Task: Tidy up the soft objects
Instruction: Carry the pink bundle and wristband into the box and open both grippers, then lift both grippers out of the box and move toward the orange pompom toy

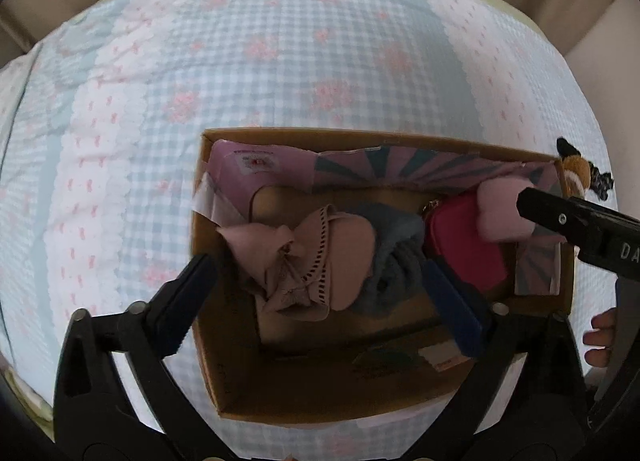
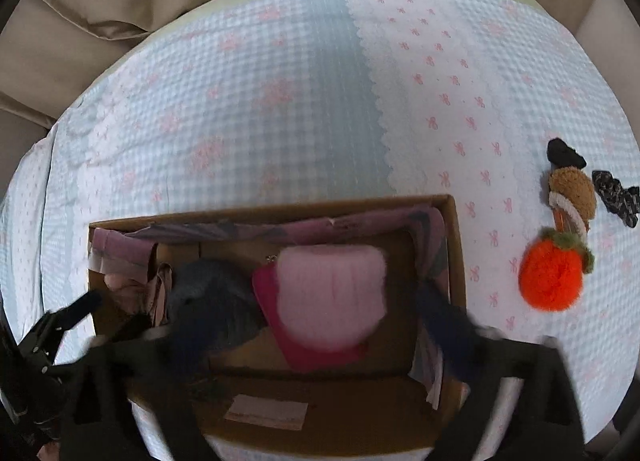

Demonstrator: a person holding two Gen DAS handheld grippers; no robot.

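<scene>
A cardboard box (image 1: pixel 224 345) sits on a checked bedspread (image 1: pixel 280 61). The left gripper (image 1: pixel 320 293) hangs over it with jaws spread wide and nothing between them; below lie a beige cloth (image 1: pixel 296 261) and a grey knit (image 1: pixel 396 257), touching. The right gripper (image 2: pixel 316 313) is also wide open over the box, blurred, with a pink plush (image 2: pixel 332 297) between its fingers; whether they touch it I cannot tell. The plush rests on a magenta pouch (image 2: pixel 304 353). Outside the box, to the right, lie an orange pom-pom (image 2: pixel 550 281), a brown plush (image 2: pixel 574 193) and dark scrunchies (image 2: pixel 616 197).
</scene>
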